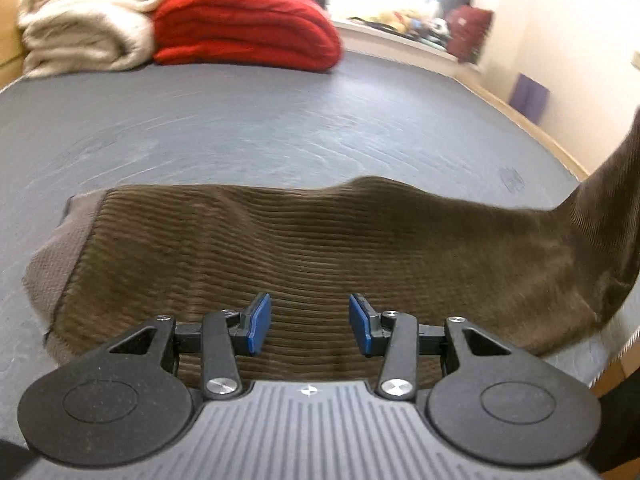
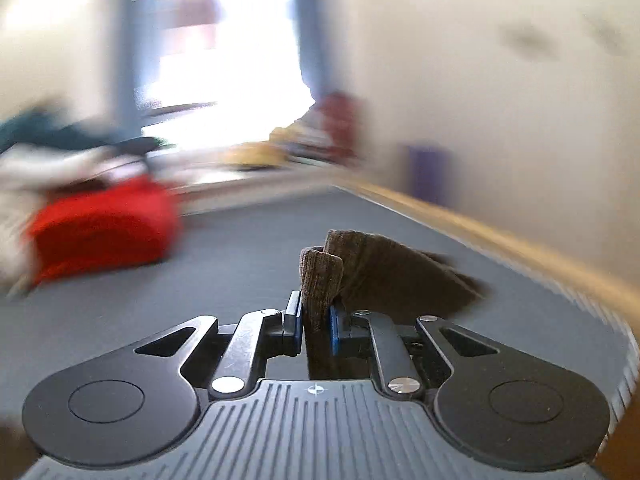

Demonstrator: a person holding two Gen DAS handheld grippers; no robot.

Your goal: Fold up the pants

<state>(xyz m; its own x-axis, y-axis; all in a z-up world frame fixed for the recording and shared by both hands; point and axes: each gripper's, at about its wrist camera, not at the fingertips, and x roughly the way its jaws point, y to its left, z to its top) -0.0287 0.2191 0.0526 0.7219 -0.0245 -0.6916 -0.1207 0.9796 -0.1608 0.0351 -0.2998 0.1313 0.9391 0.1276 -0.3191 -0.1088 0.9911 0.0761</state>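
Observation:
Brown corduroy pants [image 1: 304,248] lie across the grey bed sheet [image 1: 240,128] in the left wrist view, with a paler ribbed waistband at the left end and the right end lifted off the bed toward the frame's right edge. My left gripper [image 1: 310,320] hovers open just over the cloth, nothing between its blue pads. In the blurred right wrist view, my right gripper [image 2: 316,322] is shut on a bunched fold of the pants [image 2: 360,268], which sticks up between the pads above the sheet [image 2: 240,248].
Folded cream blankets [image 1: 84,20] and a folded red blanket [image 1: 244,26] sit at the bed's far end. A wooden bed edge [image 1: 532,128] and a wall run along the right. A cluttered window ledge [image 1: 408,28] lies beyond.

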